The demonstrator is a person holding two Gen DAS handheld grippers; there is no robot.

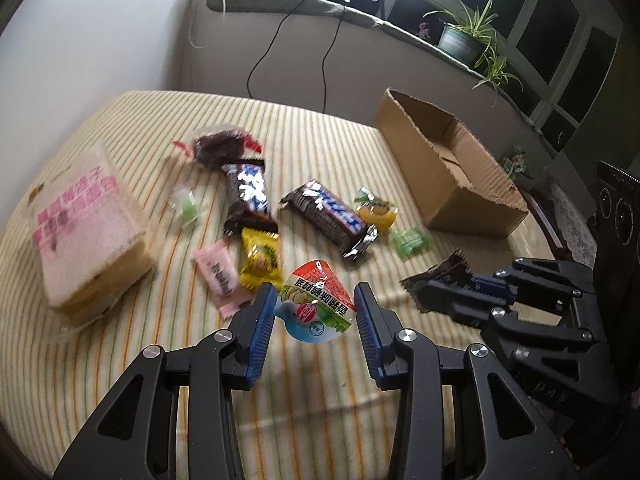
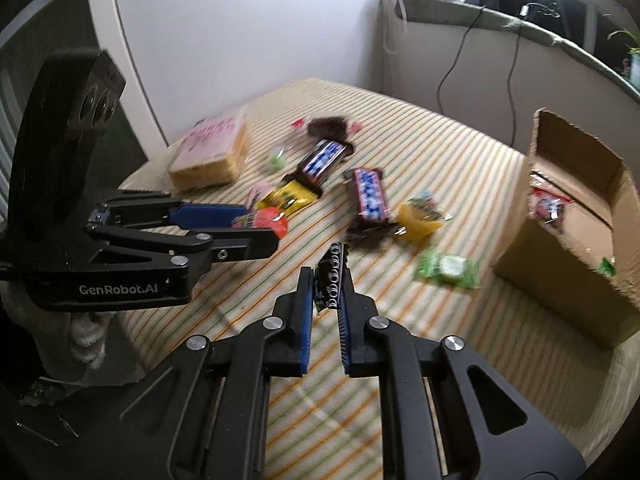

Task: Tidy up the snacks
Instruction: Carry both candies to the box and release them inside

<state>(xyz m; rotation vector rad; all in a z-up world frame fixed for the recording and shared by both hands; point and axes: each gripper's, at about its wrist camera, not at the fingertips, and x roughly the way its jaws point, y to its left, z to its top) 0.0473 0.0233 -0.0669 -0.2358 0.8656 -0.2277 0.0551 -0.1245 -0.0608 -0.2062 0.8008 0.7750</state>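
Note:
My left gripper (image 1: 315,296) is shut on a triangular snack cup (image 1: 316,312) with a red and green label, held just above the striped cloth. It shows from the side in the right wrist view, as does the left gripper (image 2: 268,226). My right gripper (image 2: 328,280) is shut on a dark wrapped snack (image 2: 332,272) standing on edge between its pads; from the left wrist view the right gripper (image 1: 436,296) sits to the right, the dark wrapper (image 1: 444,272) poking out. An open cardboard box (image 2: 560,280) stands to the right, with a red and white pack (image 2: 546,206) inside.
Loose on the cloth lie two dark chocolate bars (image 1: 248,196) (image 1: 328,212), a yellow candy (image 1: 260,258), a pink candy (image 1: 220,276), a green candy (image 1: 410,242), an orange jelly (image 1: 376,214) and a wrapped sandwich (image 1: 88,232). Cables hang on the wall behind.

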